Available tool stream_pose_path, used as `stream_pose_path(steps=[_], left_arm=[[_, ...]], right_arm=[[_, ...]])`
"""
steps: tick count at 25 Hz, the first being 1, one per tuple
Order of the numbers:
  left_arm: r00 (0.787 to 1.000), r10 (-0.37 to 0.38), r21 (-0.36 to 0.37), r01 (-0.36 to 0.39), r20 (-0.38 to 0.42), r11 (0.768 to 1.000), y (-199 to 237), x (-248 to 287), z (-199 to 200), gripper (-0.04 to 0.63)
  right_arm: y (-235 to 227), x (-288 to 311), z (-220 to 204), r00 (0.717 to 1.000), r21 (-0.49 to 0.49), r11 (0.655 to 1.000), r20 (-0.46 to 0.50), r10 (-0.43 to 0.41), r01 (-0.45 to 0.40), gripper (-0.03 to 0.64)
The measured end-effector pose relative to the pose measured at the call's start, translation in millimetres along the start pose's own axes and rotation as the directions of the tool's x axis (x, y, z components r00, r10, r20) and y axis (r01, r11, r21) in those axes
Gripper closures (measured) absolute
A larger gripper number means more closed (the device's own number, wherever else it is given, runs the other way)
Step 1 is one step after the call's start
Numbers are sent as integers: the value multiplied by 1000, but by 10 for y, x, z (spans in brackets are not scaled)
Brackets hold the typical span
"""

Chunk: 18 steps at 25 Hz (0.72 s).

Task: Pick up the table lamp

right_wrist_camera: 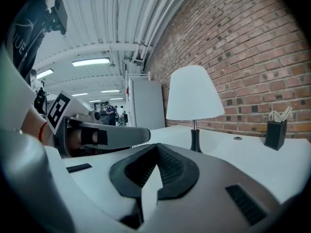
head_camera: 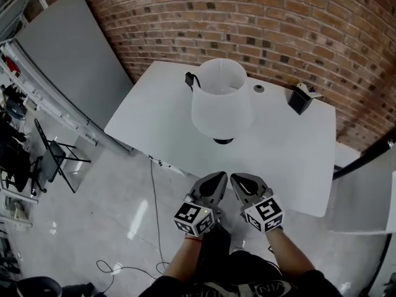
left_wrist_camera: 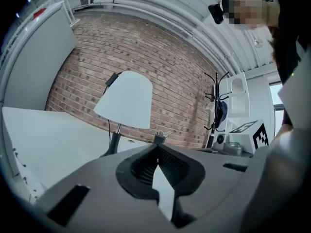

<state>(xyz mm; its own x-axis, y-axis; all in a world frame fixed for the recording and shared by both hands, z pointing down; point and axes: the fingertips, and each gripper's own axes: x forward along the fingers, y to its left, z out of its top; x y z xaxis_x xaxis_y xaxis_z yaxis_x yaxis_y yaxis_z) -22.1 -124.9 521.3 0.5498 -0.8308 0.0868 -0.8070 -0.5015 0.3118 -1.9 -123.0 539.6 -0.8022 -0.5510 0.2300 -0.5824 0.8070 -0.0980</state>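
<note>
The table lamp [head_camera: 221, 98] is standing upright on the white table [head_camera: 291, 159], toward its far side by the brick wall [head_camera: 278, 23]. The left gripper [head_camera: 218, 179] and right gripper [head_camera: 238, 180] are hovering side by side at the table's near edge, pointing toward the lamp and well apart from it. Both are showing jaws pressed together, gripping nothing.

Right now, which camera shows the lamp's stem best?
The right gripper view: the stem stands clear below the shade. The left gripper view shows it tilted and smaller. In the head view the shade hides all but the base.
</note>
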Motion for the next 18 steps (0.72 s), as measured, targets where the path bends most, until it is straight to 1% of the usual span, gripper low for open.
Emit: stream_pose_path(steps=[4,7,11,14,18], left_arm=[[1000,-16,-41,16,1,999,227,187,4,589],[1000,-28,-88,29,9,996,382,309,26,589],[996,-75,-177,83,48,981,558,449,63,589],[989,-113,-194,129,91,973,655,525,110,586],[976,-177,-209,201,129,957,757,621,139,509]], right_arm=[[-146,238,-44,1000,3,1000,-20,-6,6,629],[-245,386,-85,999,9,1000,-34,-17,17,628],[-345,580,-151,999,24,999,-46,-23,24,629],[-403,721,-197,999,29,999,-50,-21,23,627],[-492,877,-256,997,29,999,-67,-33,35,628]])
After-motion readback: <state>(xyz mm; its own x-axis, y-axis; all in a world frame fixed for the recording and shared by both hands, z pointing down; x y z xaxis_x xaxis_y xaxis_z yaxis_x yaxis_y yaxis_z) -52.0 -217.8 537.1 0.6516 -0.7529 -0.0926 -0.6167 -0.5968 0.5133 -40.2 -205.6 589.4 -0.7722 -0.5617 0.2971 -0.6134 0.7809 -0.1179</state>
